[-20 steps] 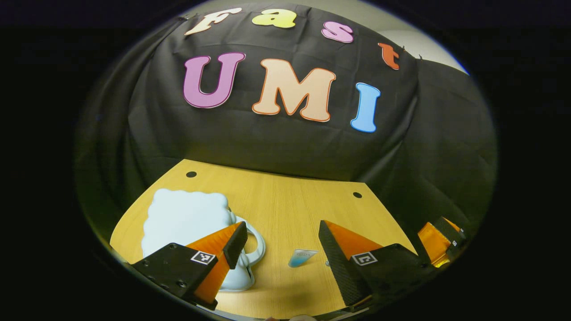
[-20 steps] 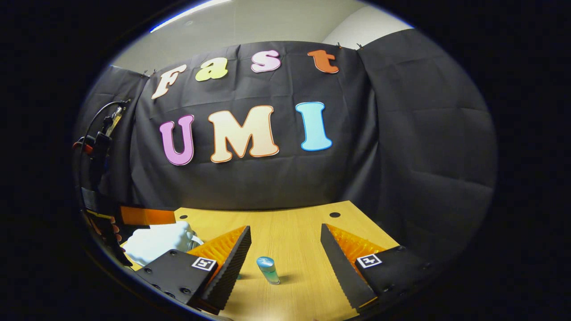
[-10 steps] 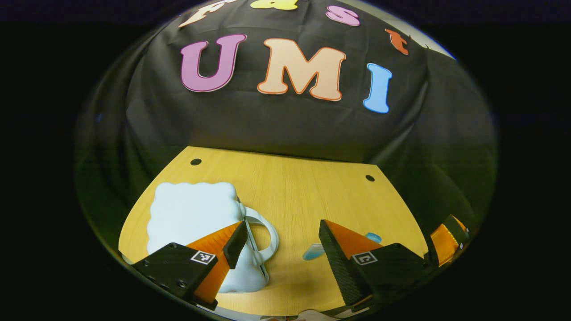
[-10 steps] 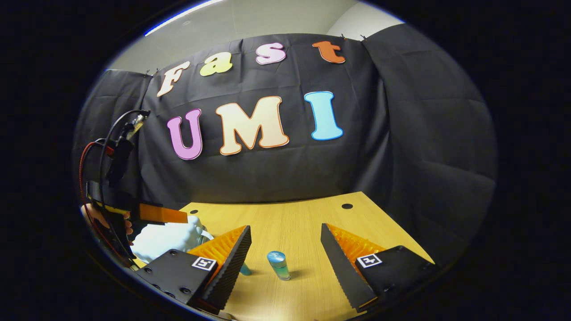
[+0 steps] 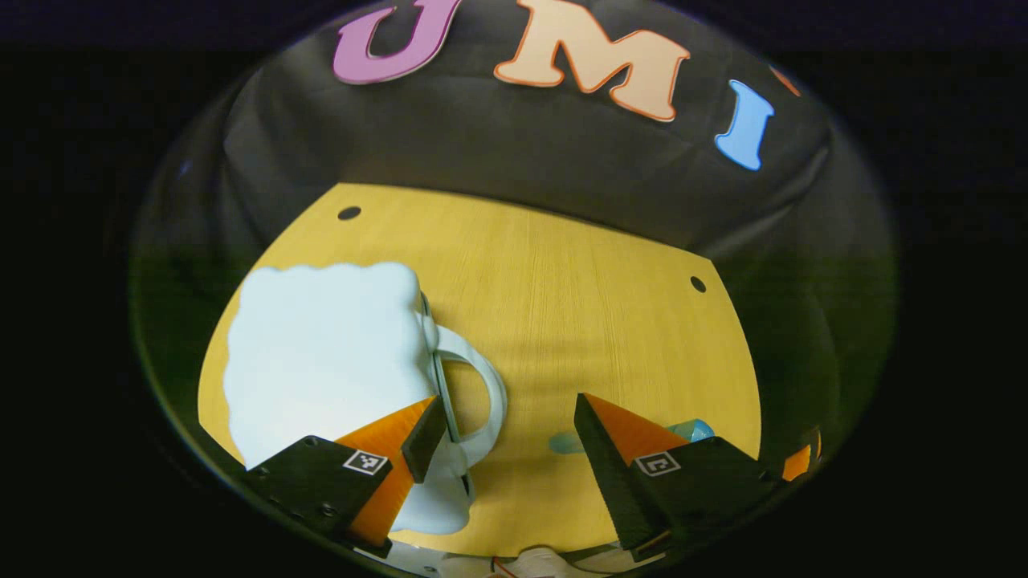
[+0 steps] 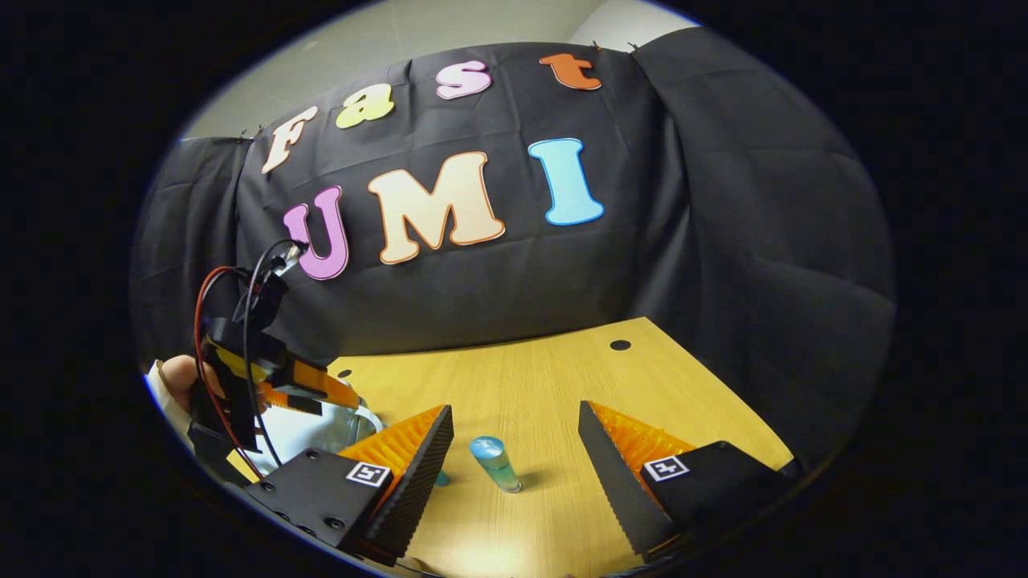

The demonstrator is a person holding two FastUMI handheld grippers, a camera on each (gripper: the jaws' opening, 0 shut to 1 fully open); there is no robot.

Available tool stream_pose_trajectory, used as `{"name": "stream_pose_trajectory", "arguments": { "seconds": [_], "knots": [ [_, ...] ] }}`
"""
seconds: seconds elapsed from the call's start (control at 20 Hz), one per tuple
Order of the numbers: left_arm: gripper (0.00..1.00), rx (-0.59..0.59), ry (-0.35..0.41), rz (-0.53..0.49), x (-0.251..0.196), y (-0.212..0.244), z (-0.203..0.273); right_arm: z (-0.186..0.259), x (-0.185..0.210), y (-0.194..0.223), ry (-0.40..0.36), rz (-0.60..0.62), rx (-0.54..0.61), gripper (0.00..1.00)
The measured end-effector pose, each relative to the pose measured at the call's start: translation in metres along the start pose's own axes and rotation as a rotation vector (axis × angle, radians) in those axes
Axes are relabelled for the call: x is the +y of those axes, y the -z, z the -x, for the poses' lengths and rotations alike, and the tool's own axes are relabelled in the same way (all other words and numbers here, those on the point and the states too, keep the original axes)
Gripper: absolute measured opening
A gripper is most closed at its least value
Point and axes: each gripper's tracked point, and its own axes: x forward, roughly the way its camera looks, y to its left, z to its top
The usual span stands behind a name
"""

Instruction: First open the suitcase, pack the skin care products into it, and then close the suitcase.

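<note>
Standing upright: bottle (image 6: 495, 464), cap topmost.

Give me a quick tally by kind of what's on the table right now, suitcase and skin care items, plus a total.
Suitcase, pale blue, shut, handle toward the table's middle: 1
Upright bottle with a blue cap, standing between the right gripper's fingers without touching them: 1
Small teal item lying flat, partly hidden, kind unclear: 1
Total: 3

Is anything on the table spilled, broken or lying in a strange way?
Nothing stands out. The pale blue suitcase lies closed on the wooden table, and the small blue bottle stands upright. No spill is visible.
</note>
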Motion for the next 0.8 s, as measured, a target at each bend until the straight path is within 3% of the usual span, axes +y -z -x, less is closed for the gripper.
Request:
{"name": "stream_pose_trajectory", "arguments": {
  "seconds": [0.25, 0.3, 0.4, 0.8],
  "knots": [
    [0.94, 0.15, -0.037, 0.008, 0.007, 0.009, -0.032, -0.005, -0.011, 0.008, 0.03, -0.055, 0.035, 0.98],
    [0.9, 0.176, -0.047, 0.002, 0.008, 0.01, -0.037, -0.005, -0.013, 0.01, 0.035, -0.068, 0.04, 0.98],
    [0.94, 0.226, -0.06, -0.002, 0.008, 0.014, -0.047, -0.004, -0.017, 0.01, 0.045, -0.089, 0.043, 0.98],
    [0.8, 0.379, -0.101, -0.014, 0.013, 0.03, -0.074, -0.003, -0.03, 0.022, 0.075, -0.123, 0.083, 0.98]
  ]
}}
